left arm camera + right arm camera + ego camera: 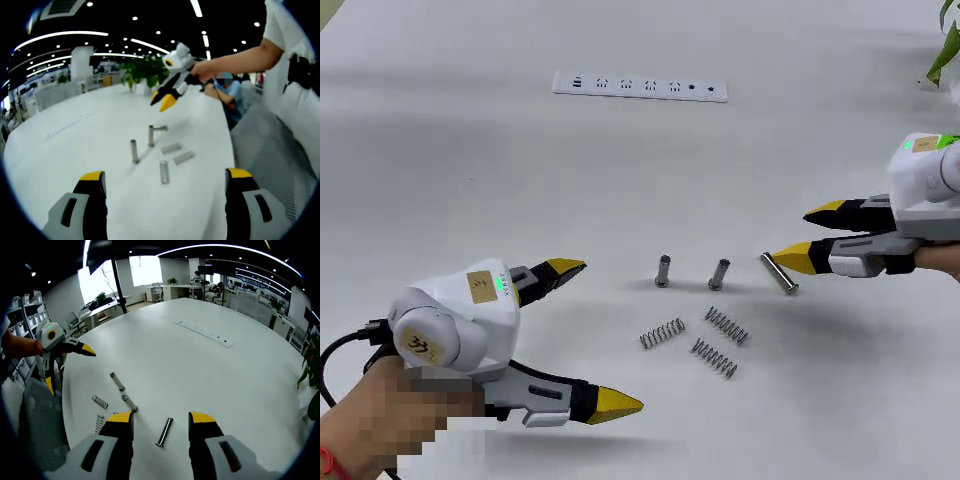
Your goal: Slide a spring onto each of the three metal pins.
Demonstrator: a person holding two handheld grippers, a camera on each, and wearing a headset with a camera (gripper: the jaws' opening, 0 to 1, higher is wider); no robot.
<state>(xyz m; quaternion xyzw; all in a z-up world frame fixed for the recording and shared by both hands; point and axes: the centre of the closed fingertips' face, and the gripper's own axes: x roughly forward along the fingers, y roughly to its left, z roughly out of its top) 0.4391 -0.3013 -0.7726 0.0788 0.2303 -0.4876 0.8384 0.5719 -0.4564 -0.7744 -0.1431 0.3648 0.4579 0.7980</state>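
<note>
Two metal pins stand upright on the white table, one (663, 270) left of the other (719, 273). A third pin (779, 273) lies flat to their right, seen between my right jaws in the right gripper view (164, 431). Three springs lie loose in front of the pins: one (662, 333) on the left, one (726, 325) on the right, one (713, 357) nearest me. My right gripper (793, 236) is open just right of the lying pin, empty. My left gripper (590, 335) is open and empty, left of the springs.
A white power strip (640, 86) lies flat at the far side of the table. Green plant leaves (947, 47) poke in at the top right corner. A black cable (345, 345) trails from my left gripper at the lower left.
</note>
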